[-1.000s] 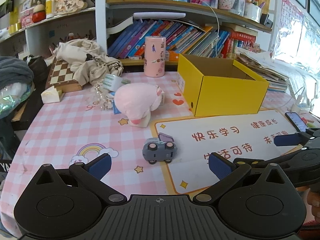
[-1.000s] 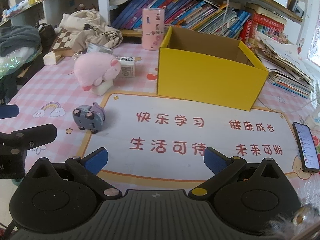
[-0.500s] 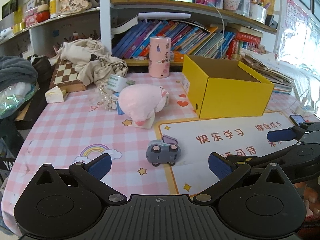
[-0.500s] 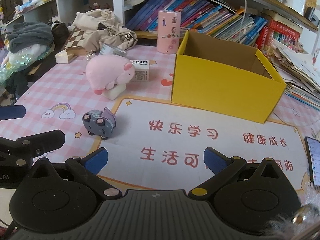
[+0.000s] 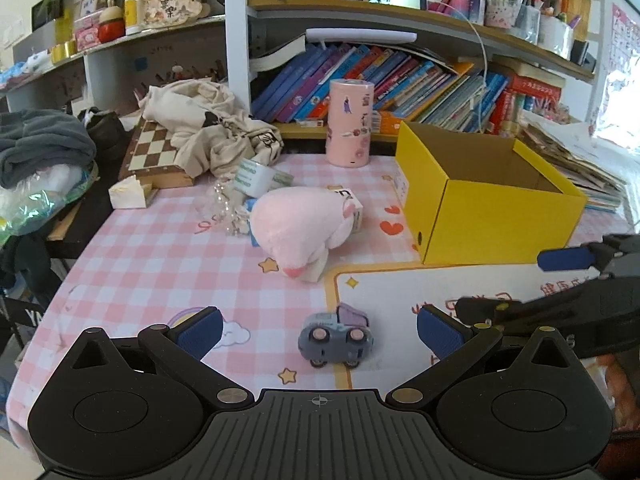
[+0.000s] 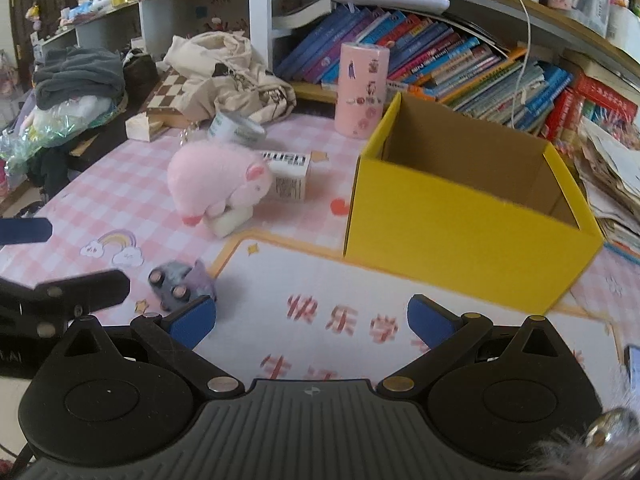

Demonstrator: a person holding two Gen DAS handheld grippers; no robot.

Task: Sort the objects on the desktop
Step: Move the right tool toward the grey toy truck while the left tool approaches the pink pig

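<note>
A small grey toy car (image 5: 335,341) stands on the desk between the tips of my open left gripper (image 5: 318,332); it also shows in the right wrist view (image 6: 181,286). A pink plush pig (image 5: 298,233) lies behind it, against a small white carton (image 6: 289,177). An open, empty yellow box (image 5: 484,196) stands to the right (image 6: 464,216). My right gripper (image 6: 311,320) is open and empty above the white mat (image 6: 360,320), in front of the box. It shows at the right edge of the left wrist view (image 5: 568,280).
A pink cylinder (image 5: 350,122), a tape roll (image 5: 252,176), a chessboard (image 5: 154,152) and a cloth bag (image 5: 204,128) sit at the back. Bookshelves line the far side. A phone (image 6: 632,364) lies at the right. Clothes pile at the left edge.
Both grippers have moved forward toward the desk objects. The toy car now lies between the left gripper's tips. The right gripper has come nearer the yellow box.
</note>
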